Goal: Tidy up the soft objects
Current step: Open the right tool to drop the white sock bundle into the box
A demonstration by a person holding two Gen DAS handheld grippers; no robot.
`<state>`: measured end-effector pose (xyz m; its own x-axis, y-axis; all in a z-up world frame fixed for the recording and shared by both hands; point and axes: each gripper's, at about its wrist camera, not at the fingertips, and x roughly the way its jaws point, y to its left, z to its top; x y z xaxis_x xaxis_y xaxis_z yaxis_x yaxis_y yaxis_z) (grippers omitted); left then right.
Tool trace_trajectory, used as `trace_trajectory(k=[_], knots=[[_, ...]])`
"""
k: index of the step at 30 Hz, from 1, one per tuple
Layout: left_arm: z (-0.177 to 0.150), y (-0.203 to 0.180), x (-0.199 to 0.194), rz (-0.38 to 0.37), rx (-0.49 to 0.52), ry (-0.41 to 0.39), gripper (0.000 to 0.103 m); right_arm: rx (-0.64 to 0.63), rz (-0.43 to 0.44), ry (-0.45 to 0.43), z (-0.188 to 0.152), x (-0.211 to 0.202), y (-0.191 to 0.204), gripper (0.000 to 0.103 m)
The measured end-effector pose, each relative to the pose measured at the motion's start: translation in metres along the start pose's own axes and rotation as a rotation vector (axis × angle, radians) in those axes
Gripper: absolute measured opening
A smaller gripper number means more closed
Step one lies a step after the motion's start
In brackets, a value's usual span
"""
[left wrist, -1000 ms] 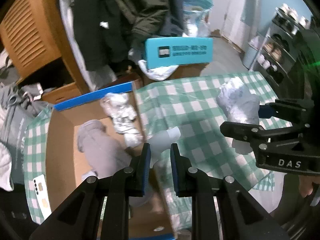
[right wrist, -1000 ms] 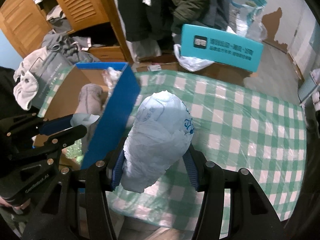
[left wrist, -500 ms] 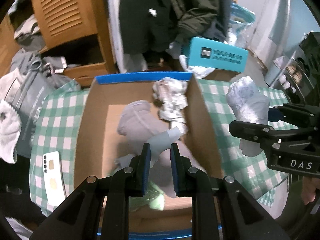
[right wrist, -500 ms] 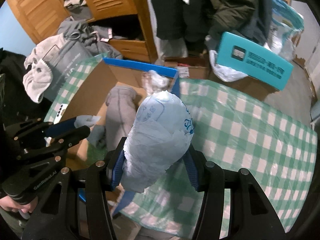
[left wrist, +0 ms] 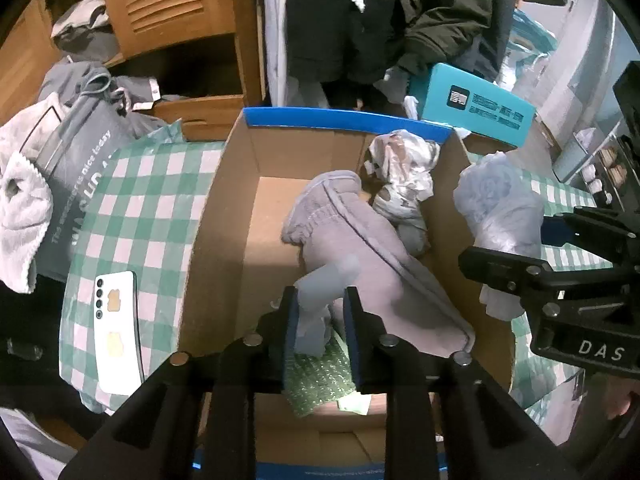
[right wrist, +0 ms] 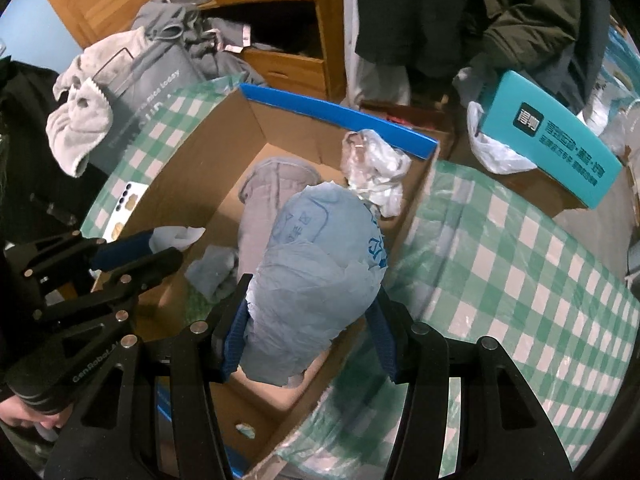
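An open cardboard box with a blue rim stands on the green checked tablecloth. Inside lie a mauve-grey cloth, a crumpled clear bag and green bubble wrap. My left gripper hangs over the box's near end with its jaws opening. A small pale cloth scrap sits blurred between them, with a gap on its right side. My right gripper is shut on a puffy light-blue plastic bag above the box's right wall, and its jaws are opening.
A white phone lies on the cloth left of the box. A grey bag and a white towel sit further left. A teal carton, hanging coats and a wooden cupboard stand behind the table.
Both grippers have travelled left from the bare tablecloth to above the box. The left jaws have widened a little and the scrap has slackened. The blue bag has stayed in the right jaws.
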<state>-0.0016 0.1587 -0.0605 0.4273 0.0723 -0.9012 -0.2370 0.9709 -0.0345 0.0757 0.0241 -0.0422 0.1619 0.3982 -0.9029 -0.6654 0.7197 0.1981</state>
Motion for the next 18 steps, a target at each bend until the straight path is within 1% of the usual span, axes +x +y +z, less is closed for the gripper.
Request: trace_trajectory(k=[2, 3, 4, 7, 9, 10, 11, 13, 15, 18], knots=[[0.001, 0.001, 0.000, 0.006, -0.003, -0.002, 0.027, -0.001, 0.003, -0.005, 0.001, 0.001, 0.001, 0.058], [0.001, 0.001, 0.000, 0.007, -0.004, -0.001, 0.028, -0.002, 0.004, -0.003, 0.002, 0.002, 0.001, 0.060], [0.001, 0.001, -0.001, 0.007, -0.005, -0.004, 0.030, -0.002, 0.005, -0.002, 0.003, 0.003, 0.001, 0.065], [0.001, 0.000, -0.004, 0.008, -0.004, -0.009, 0.031, 0.003, -0.005, -0.016, 0.004, 0.001, 0.000, 0.073], [0.001, -0.001, -0.006, 0.014, 0.003, -0.017, 0.041, 0.010, -0.006, -0.024, 0.004, -0.003, -0.002, 0.075], [0.001, -0.002, -0.009, 0.016, 0.004, -0.022, 0.049, 0.015, -0.007, -0.028, 0.005, -0.004, -0.004, 0.076], [0.001, -0.003, -0.011, 0.018, 0.003, -0.028, 0.053, 0.022, -0.008, -0.035, 0.004, -0.007, -0.006, 0.077], [0.002, -0.003, -0.015, 0.020, -0.004, -0.036, 0.053, 0.039, -0.009, -0.044, 0.002, -0.013, -0.011, 0.077], [0.003, -0.004, -0.018, 0.018, -0.009, -0.039, 0.056, 0.050, -0.013, -0.053, -0.001, -0.020, -0.016, 0.077], [0.006, -0.008, -0.025, 0.021, -0.015, -0.049, 0.065, 0.083, -0.016, -0.082, -0.005, -0.036, -0.026, 0.077]])
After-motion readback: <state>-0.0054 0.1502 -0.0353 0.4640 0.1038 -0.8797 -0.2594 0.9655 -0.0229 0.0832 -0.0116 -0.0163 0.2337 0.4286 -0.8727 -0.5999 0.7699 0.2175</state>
